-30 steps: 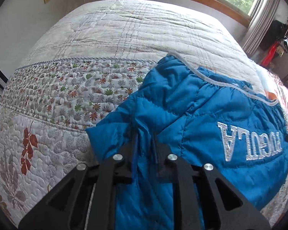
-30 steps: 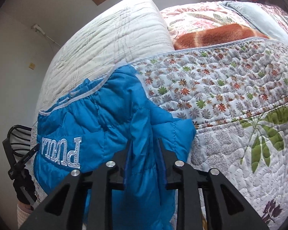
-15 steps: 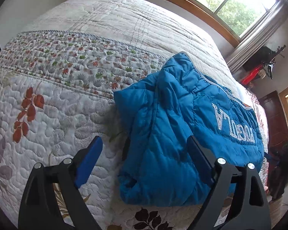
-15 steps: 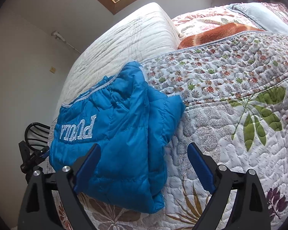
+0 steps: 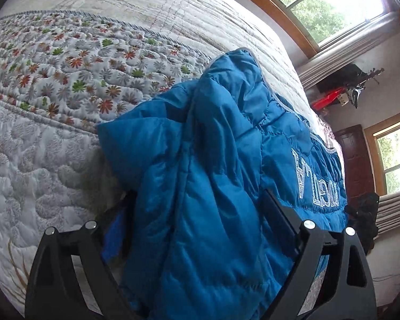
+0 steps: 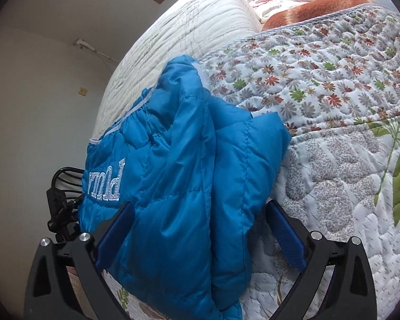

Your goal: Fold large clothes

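I see the folded blue jacket lying on the floral quilt. My left gripper and right gripper both straddle it, spread wide; whether the pads touch fabric, I can't tell.

Bed under floral quilt filled frame; wood-framed window upper right, daylight in; dark door right; white walls.

home bedroom | bed with a flowery quilt fills most of the frame | wood-framed window with trees outside, upper right | dark wooden door at right | striped blanket top right of the right wrist view
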Demonstrator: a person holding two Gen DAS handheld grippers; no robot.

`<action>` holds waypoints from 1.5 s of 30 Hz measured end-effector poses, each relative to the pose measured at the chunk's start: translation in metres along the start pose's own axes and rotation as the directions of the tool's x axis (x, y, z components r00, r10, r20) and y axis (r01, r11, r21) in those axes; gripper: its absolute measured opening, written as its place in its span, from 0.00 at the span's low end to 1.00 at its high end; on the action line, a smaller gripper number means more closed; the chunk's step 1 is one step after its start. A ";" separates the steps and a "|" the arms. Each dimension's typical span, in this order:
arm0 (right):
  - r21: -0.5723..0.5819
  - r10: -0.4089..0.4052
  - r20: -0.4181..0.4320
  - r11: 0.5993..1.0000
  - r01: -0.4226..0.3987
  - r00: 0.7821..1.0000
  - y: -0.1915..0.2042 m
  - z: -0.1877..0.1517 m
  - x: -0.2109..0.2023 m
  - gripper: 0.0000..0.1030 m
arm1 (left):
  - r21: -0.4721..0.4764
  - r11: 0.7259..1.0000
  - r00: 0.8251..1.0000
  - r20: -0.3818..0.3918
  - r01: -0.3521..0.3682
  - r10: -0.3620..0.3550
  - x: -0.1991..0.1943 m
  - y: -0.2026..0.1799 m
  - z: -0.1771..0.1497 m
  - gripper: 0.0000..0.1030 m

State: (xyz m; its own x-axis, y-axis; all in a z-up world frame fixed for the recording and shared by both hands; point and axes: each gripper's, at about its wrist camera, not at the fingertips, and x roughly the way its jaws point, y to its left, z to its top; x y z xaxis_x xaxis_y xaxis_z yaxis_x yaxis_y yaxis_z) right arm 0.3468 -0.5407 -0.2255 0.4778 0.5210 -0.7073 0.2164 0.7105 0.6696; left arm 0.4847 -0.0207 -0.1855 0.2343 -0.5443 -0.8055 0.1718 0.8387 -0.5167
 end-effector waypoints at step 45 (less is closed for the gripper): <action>-0.153 -0.006 -0.030 0.988 0.001 1.000 0.093 -0.296 -0.137 0.21 | 0.172 0.970 0.977 0.160 -0.170 0.143 -0.193 -0.038 -0.322 0.15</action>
State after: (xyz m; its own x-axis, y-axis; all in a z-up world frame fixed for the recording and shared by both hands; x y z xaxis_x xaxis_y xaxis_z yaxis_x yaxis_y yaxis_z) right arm 0.0496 -0.4064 -0.1337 0.4508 0.5309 -0.7176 0.0840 0.7751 0.6263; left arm 0.1249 0.0585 -0.1039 0.4063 -0.4147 -0.8142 0.2919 0.9033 -0.3145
